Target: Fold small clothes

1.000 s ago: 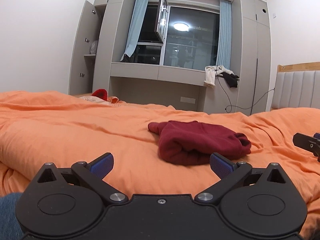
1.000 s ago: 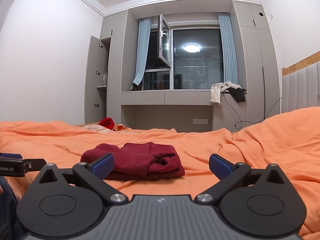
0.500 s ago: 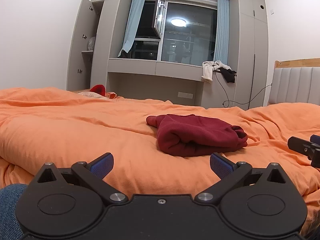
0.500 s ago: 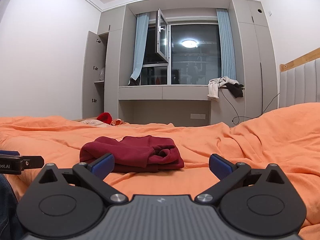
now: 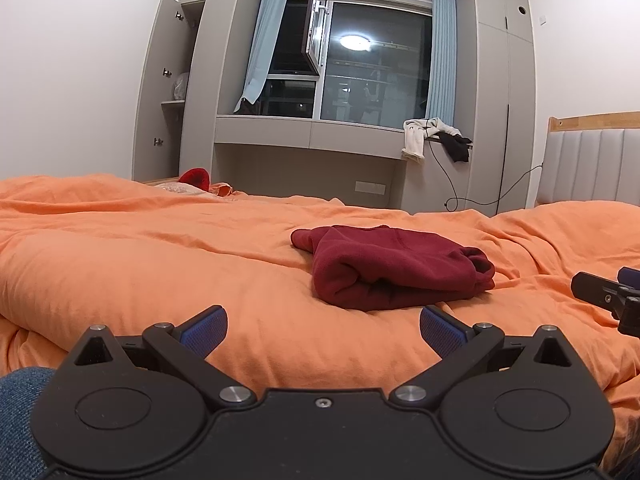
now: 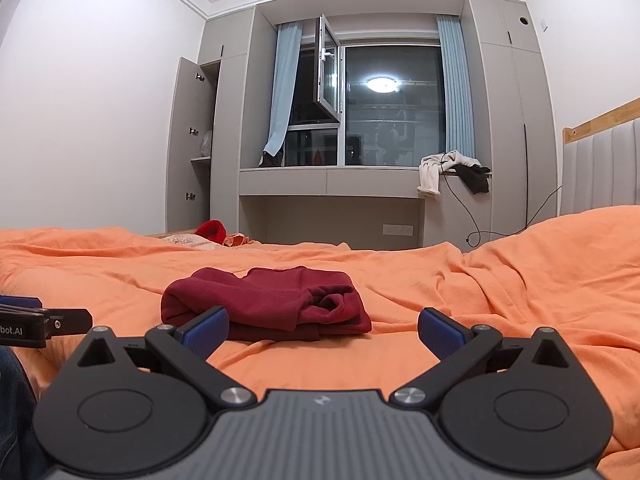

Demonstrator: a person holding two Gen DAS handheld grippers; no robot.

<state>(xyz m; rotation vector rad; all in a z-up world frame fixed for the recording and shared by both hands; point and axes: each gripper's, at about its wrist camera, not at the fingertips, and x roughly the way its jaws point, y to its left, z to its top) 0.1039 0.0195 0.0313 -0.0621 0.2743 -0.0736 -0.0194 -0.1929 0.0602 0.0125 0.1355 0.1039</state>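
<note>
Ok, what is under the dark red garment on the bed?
The folded dark red garment lies directly on the orange duvet. Nothing else shows at its edges; whatever its folds cover is hidden. Neither hand-held gripper touches it.

Picture edges crop the right gripper [image 5: 612,292] and left gripper [image 6: 36,320].

Left gripper [image 5: 323,327] and right gripper [image 6: 323,327] are held level and side by side, jaws spread wide, blue pads [image 5: 204,328] exposed, nothing gripped.
</note>
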